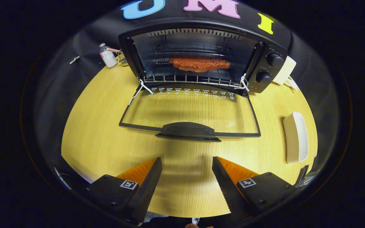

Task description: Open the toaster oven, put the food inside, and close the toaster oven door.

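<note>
A black toaster oven stands at the back of the round wooden table. Its glass door lies folded down flat toward me, with the dark handle at its near edge. Inside, a reddish-brown slab of food rests on the wire rack. My gripper is open with nothing between its fingers. It hovers over the table a short way in front of the door handle, roughly centred on it.
A white oblong dish sits on the table to the right of the door. A small bottle stands left of the oven. A white box is behind the oven's knob side.
</note>
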Demonstrator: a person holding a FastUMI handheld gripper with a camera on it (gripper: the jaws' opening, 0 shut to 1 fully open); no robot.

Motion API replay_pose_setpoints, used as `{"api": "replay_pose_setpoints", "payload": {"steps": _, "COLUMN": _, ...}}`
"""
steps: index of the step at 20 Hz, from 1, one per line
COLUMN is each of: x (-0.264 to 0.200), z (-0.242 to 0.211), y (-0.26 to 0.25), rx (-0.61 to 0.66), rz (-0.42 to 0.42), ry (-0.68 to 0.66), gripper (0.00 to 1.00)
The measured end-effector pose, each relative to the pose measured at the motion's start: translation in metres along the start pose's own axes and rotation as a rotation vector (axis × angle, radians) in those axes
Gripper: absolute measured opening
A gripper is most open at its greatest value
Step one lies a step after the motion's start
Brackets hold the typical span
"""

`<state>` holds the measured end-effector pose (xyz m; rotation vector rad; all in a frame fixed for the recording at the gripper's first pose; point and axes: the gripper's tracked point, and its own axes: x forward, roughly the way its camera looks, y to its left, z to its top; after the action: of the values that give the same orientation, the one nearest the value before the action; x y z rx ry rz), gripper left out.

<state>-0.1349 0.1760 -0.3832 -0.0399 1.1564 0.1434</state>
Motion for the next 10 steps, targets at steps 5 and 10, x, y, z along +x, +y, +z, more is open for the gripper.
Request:
{"api": "replay_pose_setpoints", "payload": {"steps": 5, "x": 0.026, "z": 0.014, "y": -0.009, "rx": 0.041, "rz": -0.065, "ry": -0.005, "gripper": 0.99}}
{"api": "replay_pose_setpoints", "payload": {"steps": 10, "x": 0.017, "z": 0.025, "y": -0.012, "rx": 0.087, "rz": -0.069, "ry": -0.057, "gripper": 0.99}}
